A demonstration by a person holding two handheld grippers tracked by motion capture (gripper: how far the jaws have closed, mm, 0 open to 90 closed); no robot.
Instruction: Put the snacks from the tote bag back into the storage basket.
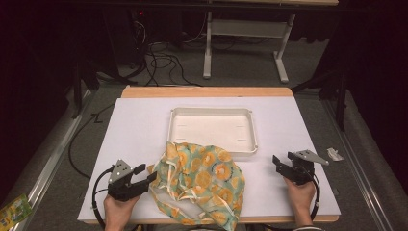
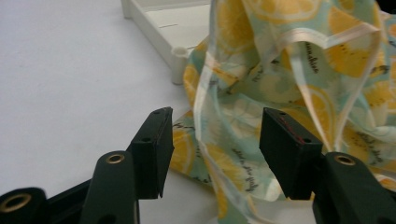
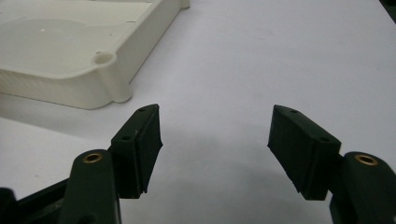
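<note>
My left tongs [image 1: 146, 174] sit lower left in the high view, jaws spread and pinching nothing. In the left gripper view the cloth [image 2: 280, 84] stands bunched just past the tips, a fold between the two jaws, pads not pressing it. The cloth [image 1: 199, 183], pale green with orange fruit slices and a cream ribbon edge, lies crumpled at bottom centre of the high view on the white table [image 1: 139, 130]. Its upper edge laps the near left corner of the cream tray [image 1: 211, 111], which sits at frame centre. My right tongs [image 1: 281, 162] rest at lower right, well apart from the cloth, jaws spread over bare table. In the right gripper view the tray [image 3: 70, 88] takes the upper left, its rounded corner near the left jaw.
</note>
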